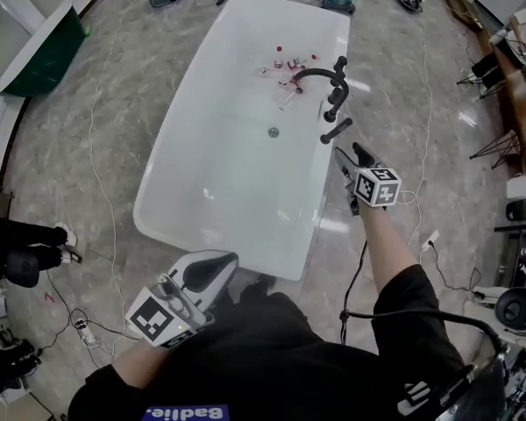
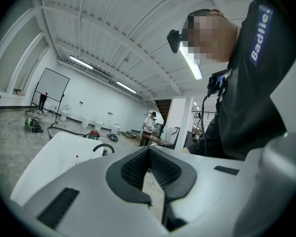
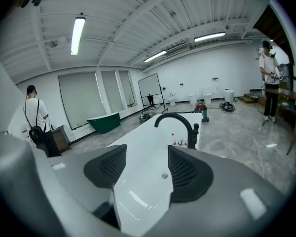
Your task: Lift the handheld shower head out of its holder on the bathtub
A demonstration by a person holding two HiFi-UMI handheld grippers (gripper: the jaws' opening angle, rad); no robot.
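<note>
Reaching for black handheld shower head [image 1: 336, 131] docked on right rim of white oval bathtub [image 1: 232, 182].
With right gripper [image 1: 351, 154] spread, empty, just short for straddling; with left gripper [image 1: 216, 267] shut on nothing, parked clear.

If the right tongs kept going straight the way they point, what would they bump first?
Probably the white bathtub, its inside near the drain; depth is hard to judge. The black tap stands farther off.
</note>
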